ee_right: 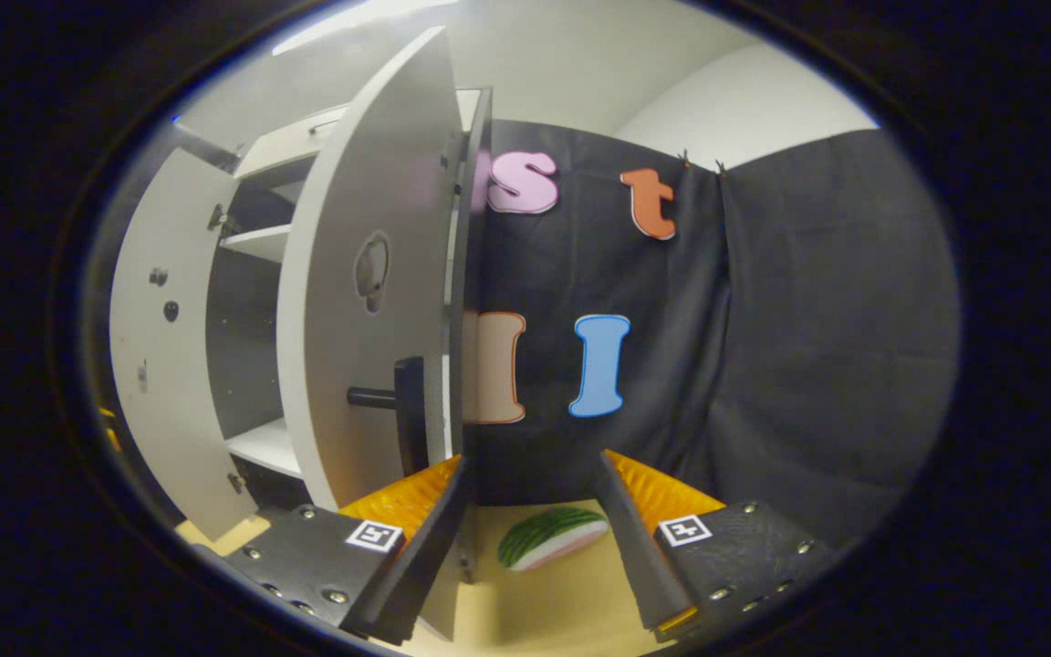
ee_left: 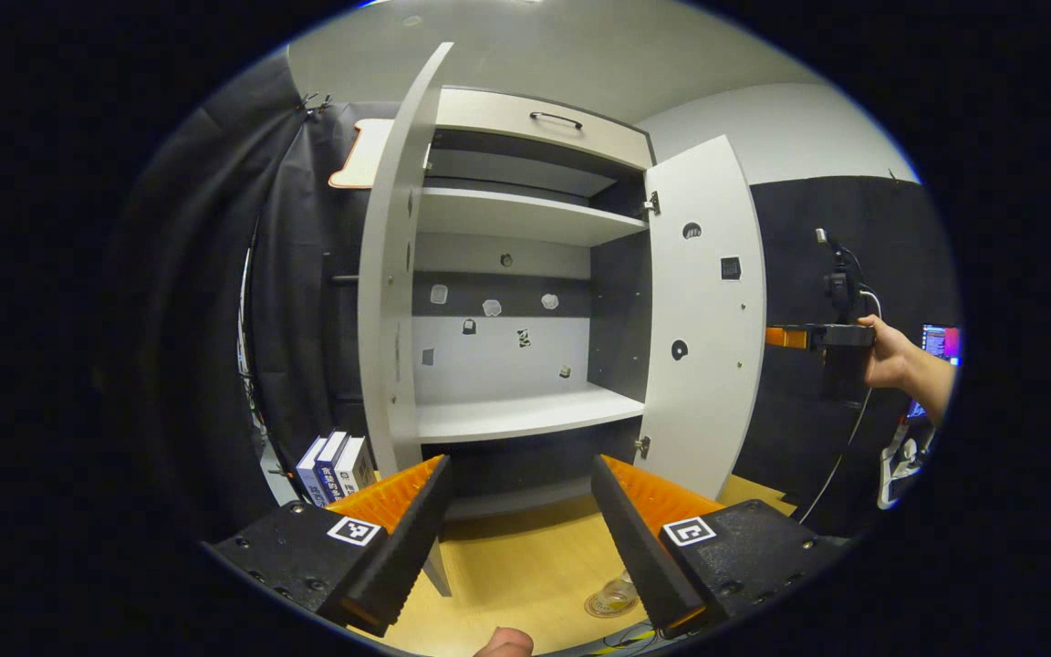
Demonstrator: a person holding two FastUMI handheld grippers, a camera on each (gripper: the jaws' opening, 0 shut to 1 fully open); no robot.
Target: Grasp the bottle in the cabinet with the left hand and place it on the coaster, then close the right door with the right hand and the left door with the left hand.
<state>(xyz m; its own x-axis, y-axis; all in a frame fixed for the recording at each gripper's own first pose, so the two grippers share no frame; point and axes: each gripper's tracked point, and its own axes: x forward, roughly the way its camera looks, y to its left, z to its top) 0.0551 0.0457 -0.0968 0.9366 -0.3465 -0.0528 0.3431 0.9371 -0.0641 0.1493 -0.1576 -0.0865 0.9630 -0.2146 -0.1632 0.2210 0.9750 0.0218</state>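
The cabinet (ee_left: 525,412) stands with both doors swung wide and its shelves bare. On the wooden tabletop in the left gripper view, a clear bottle (ee_left: 617,593) rests on a round coaster (ee_left: 600,608), partly hidden behind my left gripper's finger. My left gripper (ee_left: 518,465) is open, holds nothing, and faces the cabinet between the left door (ee_left: 389,301) and the right door (ee_left: 703,319). Beyond the right door, a hand holds my right gripper (ee_left: 817,336). In the right gripper view my right gripper (ee_right: 533,459) is open, just past the right door's (ee_right: 370,301) outer edge, near its dark handle (ee_right: 402,401).
Several books (ee_left: 336,467) stand upright left of the cabinet. A watermelon-slice toy (ee_right: 551,537) lies on the table (ee_right: 525,611) ahead of the right gripper. A drawer (ee_left: 544,123) tops the cabinet. A cable (ee_left: 840,456) hangs at the right, and a fingertip (ee_left: 503,643) shows at the bottom edge.
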